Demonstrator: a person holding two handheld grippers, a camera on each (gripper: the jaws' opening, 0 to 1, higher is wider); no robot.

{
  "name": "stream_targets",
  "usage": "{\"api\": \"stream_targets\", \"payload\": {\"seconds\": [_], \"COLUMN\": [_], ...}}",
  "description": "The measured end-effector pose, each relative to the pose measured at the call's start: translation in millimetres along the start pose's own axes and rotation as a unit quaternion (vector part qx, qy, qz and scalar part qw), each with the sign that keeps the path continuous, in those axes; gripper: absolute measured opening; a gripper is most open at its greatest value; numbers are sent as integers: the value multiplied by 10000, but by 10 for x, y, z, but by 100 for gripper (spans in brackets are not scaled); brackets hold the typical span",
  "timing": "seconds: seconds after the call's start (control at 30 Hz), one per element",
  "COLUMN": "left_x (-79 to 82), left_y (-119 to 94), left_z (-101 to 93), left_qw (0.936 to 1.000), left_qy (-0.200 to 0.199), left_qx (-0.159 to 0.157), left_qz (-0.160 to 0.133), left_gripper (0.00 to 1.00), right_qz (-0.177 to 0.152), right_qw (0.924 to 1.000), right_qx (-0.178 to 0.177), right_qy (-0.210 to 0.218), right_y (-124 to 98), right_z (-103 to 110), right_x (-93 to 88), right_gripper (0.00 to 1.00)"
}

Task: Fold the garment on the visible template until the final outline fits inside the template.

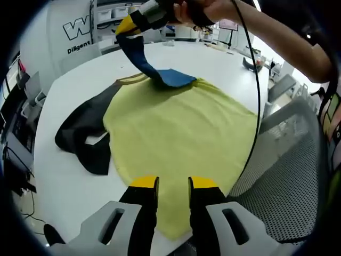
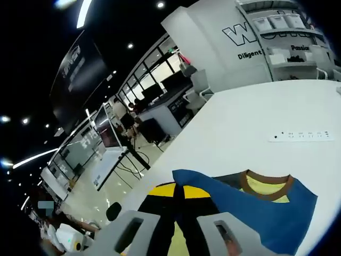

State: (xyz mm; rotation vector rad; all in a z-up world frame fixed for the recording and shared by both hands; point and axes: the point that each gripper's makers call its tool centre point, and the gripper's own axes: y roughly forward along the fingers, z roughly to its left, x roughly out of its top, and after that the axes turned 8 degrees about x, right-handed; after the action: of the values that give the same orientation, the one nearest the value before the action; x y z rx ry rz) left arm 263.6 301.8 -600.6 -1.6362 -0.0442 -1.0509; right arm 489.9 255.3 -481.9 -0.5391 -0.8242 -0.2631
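The yellow T-shirt point(image 1: 176, 133) lies flat on the white counter point(image 1: 64, 181), its dark sleeve point(image 1: 85, 133) spread toward nine o'clock in the left gripper view. My right claw point(image 1: 126, 28) is clamped on the blue sleeve point(image 1: 154, 66), lifted at twelve o'clock in that view, my hand point(image 1: 200, 9) gripping the tool from above with the forearm running off toward two o'clock. In the right gripper view the blue cloth point(image 2: 250, 205) drapes over the closed tips of the claw point(image 2: 178, 191), the brown collar point(image 2: 266, 184) just past them. My left claw point(image 1: 173, 184) hovers over the hem at six o'clock, slightly parted and holding nothing. To do this fold well, I judge I should carry the blue sleeve across the chest, lay it flat without dragging the body, and keep the hem pinned if it creeps. I cannot make out a template
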Motion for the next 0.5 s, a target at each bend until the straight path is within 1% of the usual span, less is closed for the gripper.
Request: {"api": "stream_targets", "payload": {"seconds": [0.07, 0.1, 0.17, 0.23, 0.33, 0.4, 0.5], "left_x": [-7, -7, -9, -13, -18, -18, -30], "left_y": [-3, -3, -7, -9, -10, -9, -5], "left_z": [4, 4, 8, 16, 34, 48, 51], "left_qw": [10000, 10000, 10000, 10000, 10000, 10000, 10000], "left_qy": [-5, -2, -6, -8, -13, -26, -40], "left_qx": [4, 5, 4, 5, 20, 33, 32], "left_qz": [17, 20, 25, 36, 56, 59, 81], "left_gripper": [17, 17, 17, 17, 17, 17, 17], "right_qz": [98, 115, 240, 339, 531, 754, 943], "right_qw": [9999, 9999, 9996, 9994, 9986, 9972, 9955], "right_qx": [-3, -6, -86, -66, -29, -9, 4], "right_qy": [24, 14, -72, -62, -20, -2, 23], "right_y": [103, 119, 220, 284, 413, 484, 583], "right_z": [0, 0, -28, -27, -29, -33, -58], "right_x": [-91, -106, -208, -282, -433, -567, -710], "right_gripper": [0, 0, 0, 0, 0, 0, 0]}}
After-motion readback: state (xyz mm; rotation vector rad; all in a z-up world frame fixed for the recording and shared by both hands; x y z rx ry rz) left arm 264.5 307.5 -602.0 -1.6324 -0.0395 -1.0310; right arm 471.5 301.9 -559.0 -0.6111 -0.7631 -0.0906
